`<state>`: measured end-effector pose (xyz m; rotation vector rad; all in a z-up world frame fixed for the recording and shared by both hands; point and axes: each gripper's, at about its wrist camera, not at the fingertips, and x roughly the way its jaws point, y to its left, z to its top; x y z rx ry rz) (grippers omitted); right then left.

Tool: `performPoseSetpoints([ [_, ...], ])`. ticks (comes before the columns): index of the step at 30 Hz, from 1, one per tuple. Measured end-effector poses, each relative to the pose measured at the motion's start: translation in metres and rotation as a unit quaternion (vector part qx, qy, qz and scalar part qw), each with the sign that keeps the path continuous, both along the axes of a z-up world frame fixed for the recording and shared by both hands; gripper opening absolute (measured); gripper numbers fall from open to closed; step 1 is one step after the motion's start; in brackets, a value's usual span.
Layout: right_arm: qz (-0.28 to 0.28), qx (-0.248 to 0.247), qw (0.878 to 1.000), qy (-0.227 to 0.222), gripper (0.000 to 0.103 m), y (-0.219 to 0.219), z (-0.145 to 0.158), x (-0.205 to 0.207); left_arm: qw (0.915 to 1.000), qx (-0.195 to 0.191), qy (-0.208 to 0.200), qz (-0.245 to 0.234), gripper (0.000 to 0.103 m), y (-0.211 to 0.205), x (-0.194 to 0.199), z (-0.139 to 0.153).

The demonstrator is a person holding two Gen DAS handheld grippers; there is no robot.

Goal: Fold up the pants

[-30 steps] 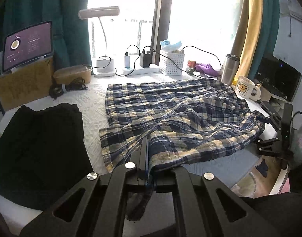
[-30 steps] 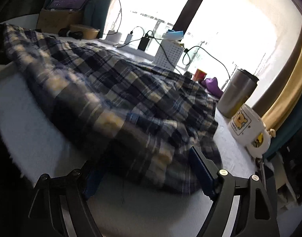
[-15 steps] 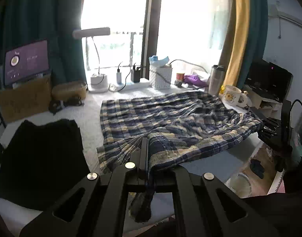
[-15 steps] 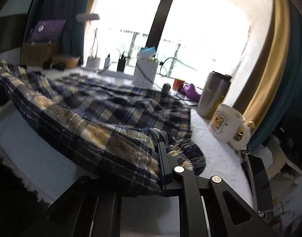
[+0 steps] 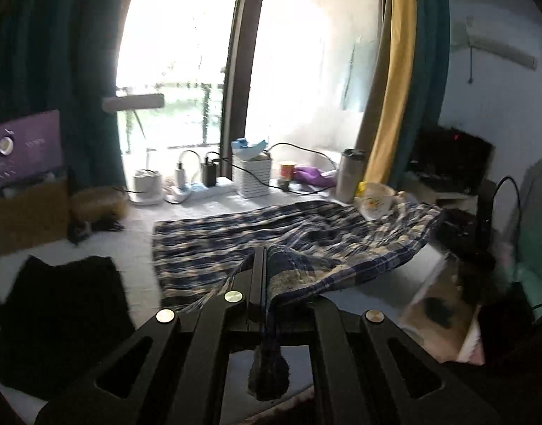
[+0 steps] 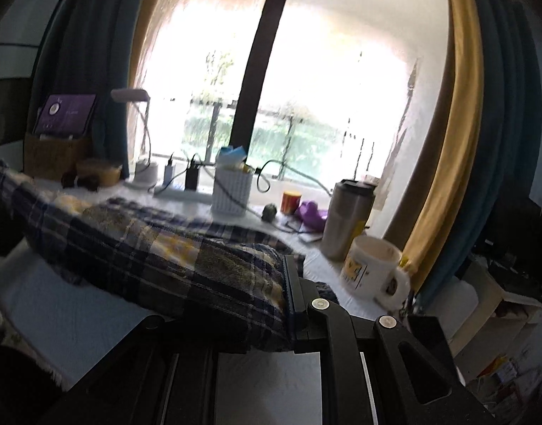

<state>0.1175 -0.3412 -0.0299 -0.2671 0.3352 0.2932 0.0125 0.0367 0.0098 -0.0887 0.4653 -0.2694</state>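
Both grippers are clamped on the near hem of the pants, which lie spread on the bed, front edge lifted. The left gripper pinches 1 corner, the right gripper another. Carried forward, the hem could catch the mug just beside the pants and tip it; the tumbler behind the mug is also at risk. The black cloth lies left of the pants.

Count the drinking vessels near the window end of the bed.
2: a steel tumbler standing near the yellow curtain, and a white cartoon mug just in front of it, beside the plaid pants. Others may be hidden.
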Motion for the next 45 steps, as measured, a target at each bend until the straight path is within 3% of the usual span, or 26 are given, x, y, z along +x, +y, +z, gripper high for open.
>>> performPoseSetpoints([
  [19, -0.011, 0.02, 1.0, -0.004, 0.014, 0.007, 0.027, 0.07, 0.9989, 0.039, -0.024, 0.007, 0.002, 0.008, 0.074, 0.032],
  [34, -0.005, 0.024, 1.0, 0.016, 0.014, 0.027, 0.025, 0.147, 0.9982, 0.041, -0.001, 0.044, 0.002, 0.031, 0.145, 0.024],
  [45, -0.012, 0.018, 0.999, 0.045, 0.014, 0.043, 0.008, 0.197, 0.9974, 0.033, 0.036, 0.053, 0.002, 0.046, 0.206, -0.002],
])
